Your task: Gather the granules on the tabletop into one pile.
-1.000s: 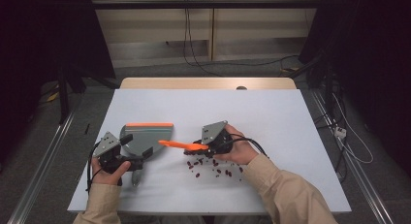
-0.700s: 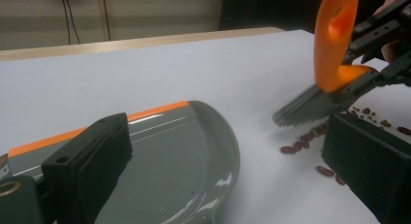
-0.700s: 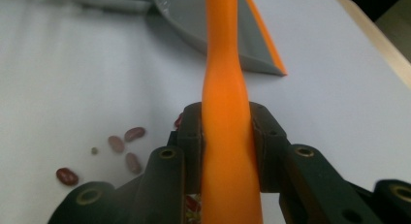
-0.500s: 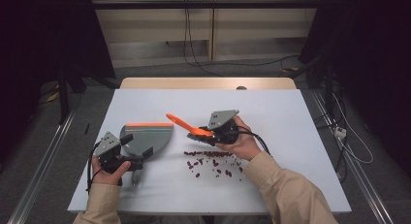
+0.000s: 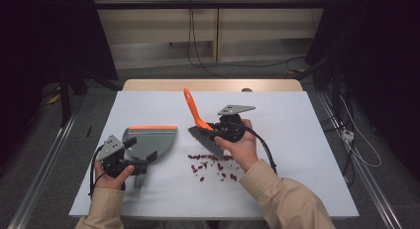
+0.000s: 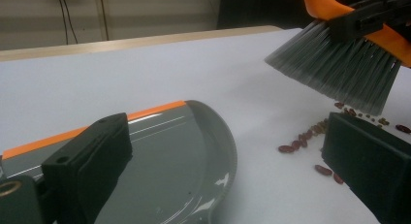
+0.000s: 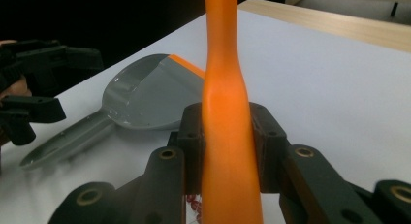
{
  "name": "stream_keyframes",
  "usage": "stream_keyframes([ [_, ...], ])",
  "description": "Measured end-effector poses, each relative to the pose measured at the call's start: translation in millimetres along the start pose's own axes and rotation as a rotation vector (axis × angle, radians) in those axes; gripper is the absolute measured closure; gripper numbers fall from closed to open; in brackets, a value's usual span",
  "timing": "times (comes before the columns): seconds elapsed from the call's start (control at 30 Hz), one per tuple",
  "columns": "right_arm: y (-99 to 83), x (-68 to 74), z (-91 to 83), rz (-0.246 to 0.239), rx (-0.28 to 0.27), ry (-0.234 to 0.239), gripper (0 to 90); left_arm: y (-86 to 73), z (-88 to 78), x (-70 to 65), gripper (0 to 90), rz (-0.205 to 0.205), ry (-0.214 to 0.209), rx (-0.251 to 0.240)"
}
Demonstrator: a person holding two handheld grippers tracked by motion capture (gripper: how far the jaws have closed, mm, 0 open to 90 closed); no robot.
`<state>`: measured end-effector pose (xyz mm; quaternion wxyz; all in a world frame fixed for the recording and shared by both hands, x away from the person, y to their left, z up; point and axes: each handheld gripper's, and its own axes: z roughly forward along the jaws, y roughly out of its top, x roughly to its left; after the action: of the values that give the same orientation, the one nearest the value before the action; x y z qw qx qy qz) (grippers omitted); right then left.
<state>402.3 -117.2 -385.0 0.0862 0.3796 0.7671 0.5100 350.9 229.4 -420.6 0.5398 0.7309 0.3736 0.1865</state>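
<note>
The dustpan [image 6: 184,156] looks like glossy grey plastic with an orange strip. The brush [image 5: 200,127] has a smooth orange plastic handle and fine grey bristles. The table [image 5: 307,140] carries a matt white sheet, with bare wood along its far edge.

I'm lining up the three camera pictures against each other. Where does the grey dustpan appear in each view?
High view: dustpan left of centre on the white table, orange lip on its far edge.
Left gripper view: dustpan fills the lower middle, between the jaws.
Right gripper view: dustpan left of centre, behind the brush handle.
Shared landmark: the dustpan's orange lip.
</note>
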Motion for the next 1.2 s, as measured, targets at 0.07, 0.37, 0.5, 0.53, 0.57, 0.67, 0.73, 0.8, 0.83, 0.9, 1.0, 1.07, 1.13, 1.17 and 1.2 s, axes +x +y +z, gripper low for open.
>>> stream_keyframes([
  [0.07,-0.9,0.6,1.5,0.02,0.004,-0.001,70.9,-0.1,0.1,-0.3,3.7,-0.001,0.0,0.001],
  [0.37,-4.3,1.1,8.0,0.054,0.008,0.007,71.0,0.5,0.3,-1.0,3.7,0.007,-0.002,0.003],
  [0.5,-4.7,5.2,12.9,0.063,0.005,0.022,71.0,1.1,0.6,-1.8,3.7,0.009,-0.003,0.002],
  [0.53,-4.9,6.3,14.6,0.066,0.002,0.025,71.0,1.2,0.7,-1.7,3.7,0.013,0.0,0.004],
  [0.57,-5.2,7.3,16.4,0.069,0.001,0.028,71.0,1.2,0.6,-1.8,3.7,0.012,-0.001,0.004],
  [0.67,-6.1,12.5,22.4,0.085,0.001,0.043,71.0,1.4,0.7,-2.1,3.7,0.01,-0.002,0.0],
  [0.73,-6.7,17.6,27.6,0.084,0.013,0.043,71.0,1.6,0.2,-1.9,3.7,0.011,-0.002,0.0],
  [0.8,-7.7,22.1,32.2,0.084,0.019,0.05,71.0,1.7,-0.1,-2.1,3.7,0.005,-0.003,-0.005],
  [0.83,-8.4,24.8,34.7,0.087,0.024,0.064,71.0,1.8,-0.5,-1.8,3.7,0.008,-0.003,-0.003],
  [0.9,-10.1,30.7,39.4,0.093,0.024,0.081,71.0,2.1,-1.0,-1.4,3.7,0.013,-0.001,-0.003],
  [1.0,-13.4,38.4,45.5,0.118,0.044,0.091,71.0,2.2,-1.5,-1.4,3.7,0.005,0.0,-0.01],
  [1.07,-16.4,41.2,48.8,0.154,0.052,0.093,71.0,2.3,-2.2,-1.1,3.7,0.009,0.001,-0.009],
  [1.13,-19.7,43.3,51.1,0.181,0.064,0.092,71.0,2.4,-2.6,-1.1,3.7,0.009,0.002,-0.009],
  [1.17,-22.0,44.2,51.8,0.202,0.07,0.088,71.0,2.3,-2.7,-1.2,3.7,0.007,0.001,-0.011],
  [1.2,-24.8,44.3,52.8,0.215,0.076,0.08,71.0,2.3,-3.0,-0.8,3.7,0.012,0.002,-0.007],
])
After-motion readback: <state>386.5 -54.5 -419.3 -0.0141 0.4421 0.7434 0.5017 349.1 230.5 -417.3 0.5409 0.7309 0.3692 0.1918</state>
